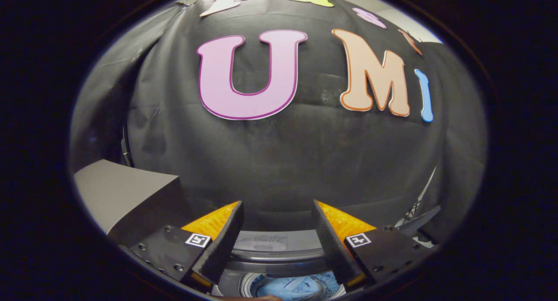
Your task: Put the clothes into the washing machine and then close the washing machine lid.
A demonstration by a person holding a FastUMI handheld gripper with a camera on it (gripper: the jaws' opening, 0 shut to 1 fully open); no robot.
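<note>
The gripper (277,205) is being held above the washing machine (279,264), in the lower centre of the frame, with its two fingers spread wide apart and nothing being pinched between them. The left finger (220,244) and the right finger (333,244) are being seen slanting inward from the lower corners, and a small square marker is being carried on the body behind each. Between and below the fingers, the machine's curved grey rim and a pale panel with a label are being shown, the label too small to be made out. At the very bottom of the frame, just under the fingers, the round drum opening (290,288) is being shown uncovered, and light blue clothes (292,289) are lying inside it. The washing machine lid (126,196) is being seen as a grey slab standing raised at the lower left of the frame, beside the left finger and apart from the opening. Beyond the fingers, the middle and upper frame is being taken up by the booth's black cloth wall (279,161). At the lower right, thin metal struts (418,209) are being seen against the cloth.
</note>
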